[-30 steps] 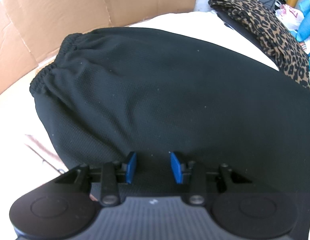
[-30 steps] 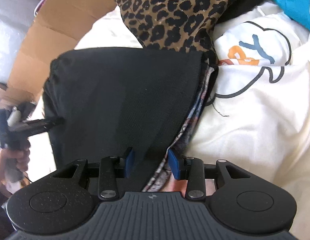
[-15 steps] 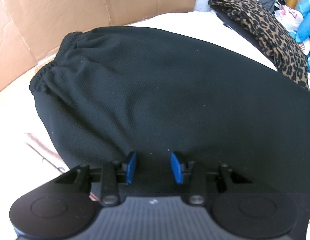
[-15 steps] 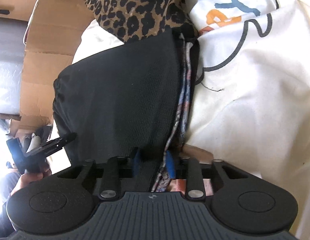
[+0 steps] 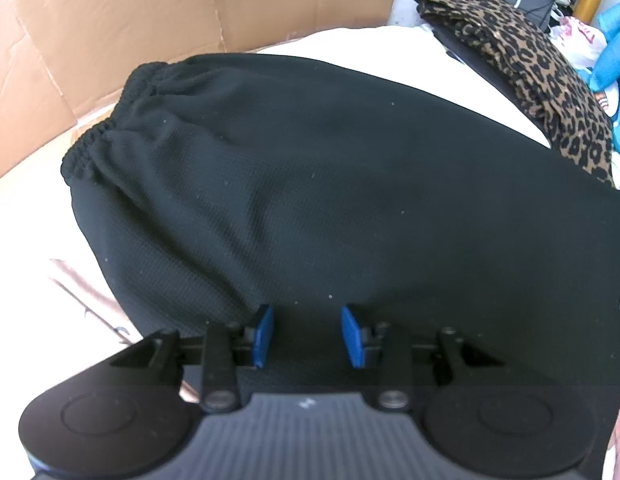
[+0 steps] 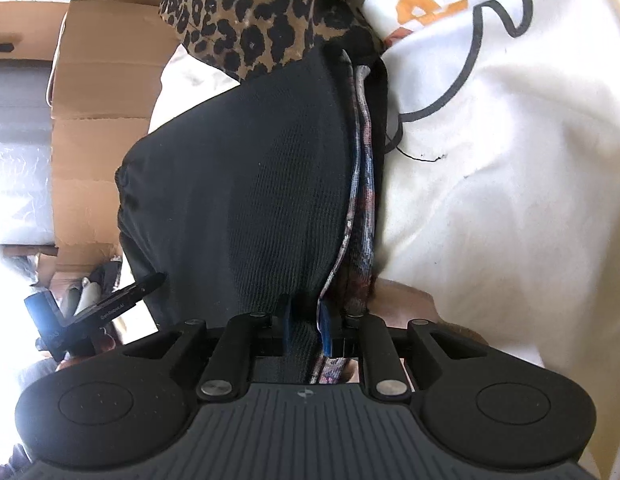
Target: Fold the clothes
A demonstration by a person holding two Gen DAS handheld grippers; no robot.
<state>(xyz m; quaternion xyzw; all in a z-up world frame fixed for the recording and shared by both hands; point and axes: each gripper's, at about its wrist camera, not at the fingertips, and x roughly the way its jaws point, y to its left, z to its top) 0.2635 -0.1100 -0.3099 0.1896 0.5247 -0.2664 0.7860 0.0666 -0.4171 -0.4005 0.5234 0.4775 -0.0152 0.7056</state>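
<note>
Right tongs (image 6: 306,326) lower, closing on black garment (image 6: 246,184)

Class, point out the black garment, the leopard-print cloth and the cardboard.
black garment (image 5: 329,184), left wrist view, middle of its top surface
leopard-print cloth (image 5: 549,76), left wrist view, upper fold
cardboard (image 5: 110,20), left wrist view, flat panel

The right hand-held gripper (image 6: 306,326) is closing on the black garment's (image 6: 246,184) edge.
</note>
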